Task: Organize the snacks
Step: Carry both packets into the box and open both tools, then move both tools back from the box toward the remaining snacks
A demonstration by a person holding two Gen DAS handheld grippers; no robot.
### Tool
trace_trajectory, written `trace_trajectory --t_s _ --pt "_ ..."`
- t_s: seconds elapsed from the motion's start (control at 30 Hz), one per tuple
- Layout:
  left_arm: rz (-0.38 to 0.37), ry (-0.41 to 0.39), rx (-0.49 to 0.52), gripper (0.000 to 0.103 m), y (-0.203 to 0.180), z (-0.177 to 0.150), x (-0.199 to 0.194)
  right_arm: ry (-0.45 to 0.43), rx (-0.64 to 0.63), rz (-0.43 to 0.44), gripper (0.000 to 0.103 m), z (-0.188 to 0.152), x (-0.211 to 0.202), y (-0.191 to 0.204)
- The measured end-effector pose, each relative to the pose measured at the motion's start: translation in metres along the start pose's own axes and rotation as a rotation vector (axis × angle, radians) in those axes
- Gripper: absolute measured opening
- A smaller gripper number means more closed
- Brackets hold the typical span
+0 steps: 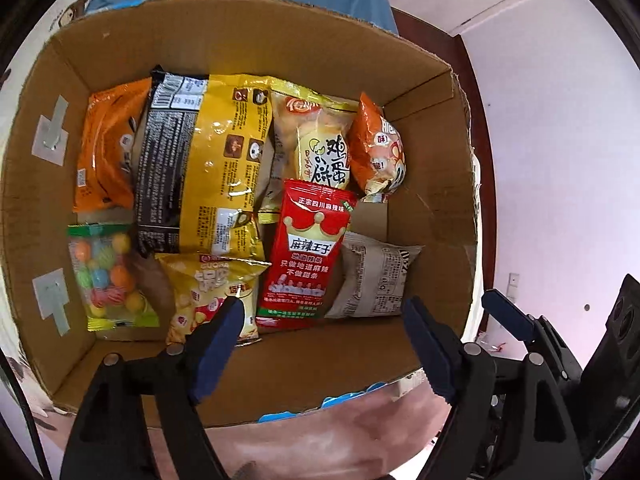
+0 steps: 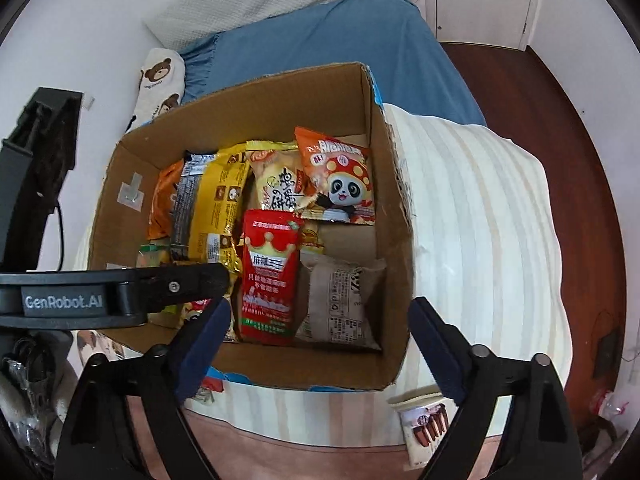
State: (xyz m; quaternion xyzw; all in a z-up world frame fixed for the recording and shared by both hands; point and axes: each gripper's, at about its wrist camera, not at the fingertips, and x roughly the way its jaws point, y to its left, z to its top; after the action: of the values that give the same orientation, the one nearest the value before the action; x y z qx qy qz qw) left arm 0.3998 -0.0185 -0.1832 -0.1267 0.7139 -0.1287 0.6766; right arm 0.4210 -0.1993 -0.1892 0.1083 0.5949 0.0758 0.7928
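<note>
Left claw (image 1: 324, 344) agape above snack-filled box (image 1: 248, 44) (nothing gripped).

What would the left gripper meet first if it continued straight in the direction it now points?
Probably the red snack packet in the cardboard box. The left gripper is open and empty above it, though depth is unclear.
</note>
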Motion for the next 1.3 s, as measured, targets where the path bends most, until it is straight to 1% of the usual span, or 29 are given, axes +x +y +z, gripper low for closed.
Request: trace_trajectory --t_s 0.13,0.27,0.37,0.43,0.47,0.5,0.6,0.77,0.83,0.9,1.03,1.13,1.3 --pt "0.059 -0.069 0.018 0.081 0.001 -0.005 -0.013 -0.005 -0.001 -0.009 0.093 -0.004 -0.004 0.0" --pt "0.078 -0.143 0.044 0.081 0.005 -0.02 -0.026 -0.037 -0.01 -0.005 0.093 -0.012 -0.013 0.002" --pt "0.142 -0.209 0.091 0.081 0.003 -0.037 -0.036 -0.061 -0.028 -0.023 0.093 -0.022 -0.021 0.006" --pt "0.195 -0.254 0.122 0.09 0.002 -0.047 -0.043 -0.074 -0.037 -0.03 0.093 -0.028 -0.025 0.009" --pt "0.206 -0.273 0.127 0.092 0.002 -0.052 -0.046 -0.083 -0.039 -0.034 0.093 -0.032 -0.029 0.01" --pt "0.213 -0.288 0.127 0.092 0.001 -0.054 -0.045 -0.095 -0.043 -0.04 0.093 -0.036 -0.032 0.012" --pt "0.218 -0.338 0.123 0.092 0.002 -0.072 -0.055 -0.135 -0.049 -0.058 0.093 -0.047 -0.045 0.014" --pt "0.258 -0.473 0.136 0.092 -0.001 -0.109 -0.083 -0.214 -0.072 -0.066 0.094 -0.067 -0.074 0.024" --pt "0.276 -0.512 0.142 0.092 -0.002 -0.122 -0.091 -0.247 -0.08 -0.065 0.094 -0.075 -0.088 0.027" --pt "0.275 -0.549 0.154 0.092 -0.005 -0.136 -0.102 -0.28 -0.091 -0.061 0.094 -0.084 -0.102 0.032" --pt "0.284 -0.6 0.16 0.092 -0.009 -0.16 -0.121 -0.341 -0.108 -0.052 0.094 -0.102 -0.128 0.041" --pt "0.273 -0.621 0.153 0.092 -0.009 -0.172 -0.131 -0.368 -0.106 -0.037 0.094 -0.112 -0.141 0.045" --pt "0.254 -0.644 0.129 0.092 -0.005 -0.188 -0.139 -0.388 -0.098 0.0 0.094 -0.124 -0.155 0.048"
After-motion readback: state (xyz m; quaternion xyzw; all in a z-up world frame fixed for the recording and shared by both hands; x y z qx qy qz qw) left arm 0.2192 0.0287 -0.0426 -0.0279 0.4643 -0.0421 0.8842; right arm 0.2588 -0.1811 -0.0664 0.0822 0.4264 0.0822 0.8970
